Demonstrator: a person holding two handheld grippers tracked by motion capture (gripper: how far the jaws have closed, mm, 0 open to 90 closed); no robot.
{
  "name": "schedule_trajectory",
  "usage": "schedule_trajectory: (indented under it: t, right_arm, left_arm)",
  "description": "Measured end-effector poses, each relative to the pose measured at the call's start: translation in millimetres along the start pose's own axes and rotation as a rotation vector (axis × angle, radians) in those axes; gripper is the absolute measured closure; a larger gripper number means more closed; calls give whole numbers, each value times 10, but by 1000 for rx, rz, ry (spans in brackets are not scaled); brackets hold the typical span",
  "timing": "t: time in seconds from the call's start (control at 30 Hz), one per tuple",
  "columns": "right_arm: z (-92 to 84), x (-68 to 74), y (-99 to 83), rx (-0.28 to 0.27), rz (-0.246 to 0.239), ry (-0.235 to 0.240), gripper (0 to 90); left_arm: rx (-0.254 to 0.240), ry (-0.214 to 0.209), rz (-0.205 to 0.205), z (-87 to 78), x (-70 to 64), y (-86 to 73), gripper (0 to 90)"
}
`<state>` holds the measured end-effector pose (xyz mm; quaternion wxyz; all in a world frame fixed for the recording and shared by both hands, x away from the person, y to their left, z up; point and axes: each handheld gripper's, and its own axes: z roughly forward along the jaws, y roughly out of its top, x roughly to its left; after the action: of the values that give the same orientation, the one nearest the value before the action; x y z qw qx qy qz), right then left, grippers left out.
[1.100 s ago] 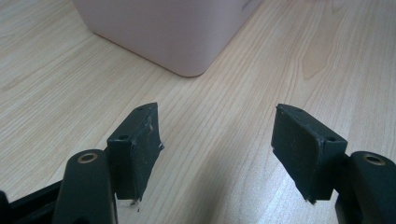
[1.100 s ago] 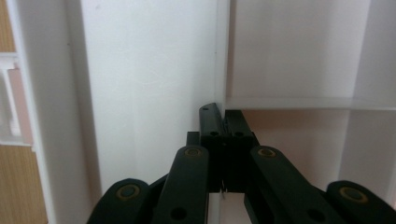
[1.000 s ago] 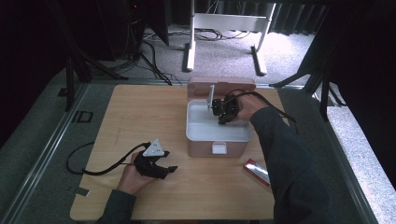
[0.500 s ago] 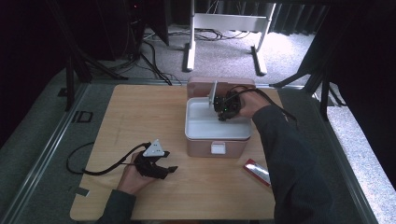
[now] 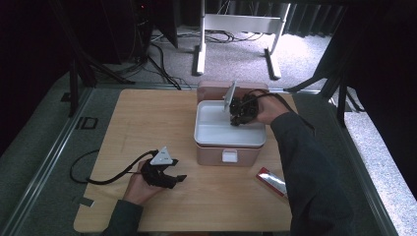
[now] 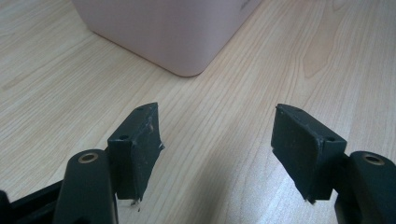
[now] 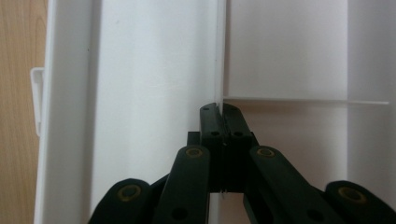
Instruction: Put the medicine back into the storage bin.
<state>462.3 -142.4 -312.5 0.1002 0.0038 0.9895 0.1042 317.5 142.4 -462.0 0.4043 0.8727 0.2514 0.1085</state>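
Left tool [image 5: 180, 177] rests on the tabletop [image 5: 137, 118], jaws wide apart, holding nothing; its view has a pink box [image 6: 168, 32] corner just ahead, top cut off. The box [image 5: 231, 155] stands mid-tabletop with a white tray [image 5: 211, 135] inside. Right tool [image 7: 223, 109] sits in the tray, jaws pressed together on a thin white divider [image 7: 219, 56]. A red-and-silver packet [image 5: 272, 181] lies near the box; its label is unreadable.

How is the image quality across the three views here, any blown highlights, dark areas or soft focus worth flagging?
High view: the grey carpet behind the light wooden table is washed out, the room's edges nearly black. Left gripper view: even light, wood grain sharp, the pink rounded box slightly soft. Right gripper view: the white plastic tray is bright and low in contrast, and the right tool is near and a little blurred.
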Motion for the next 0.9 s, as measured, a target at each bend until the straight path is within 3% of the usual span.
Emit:
schedule_trajectory:
  t: [0.33, 0.67, 0.9]
  right_arm:
    - [-115, 68, -159, -58, 10, -1, 895]
    - [-211, 204, -529, -98, 52, -10, 894]
    - [-286, 319, -842, -101, 83, -46, 894]
  left_arm:
    - [-4, 3, 0, -20, 6, 0, 329]
    - [-2, 3, -2, -23, 11, -3, 329]
    - [-1, 4, 2, -24, 12, -2, 329]
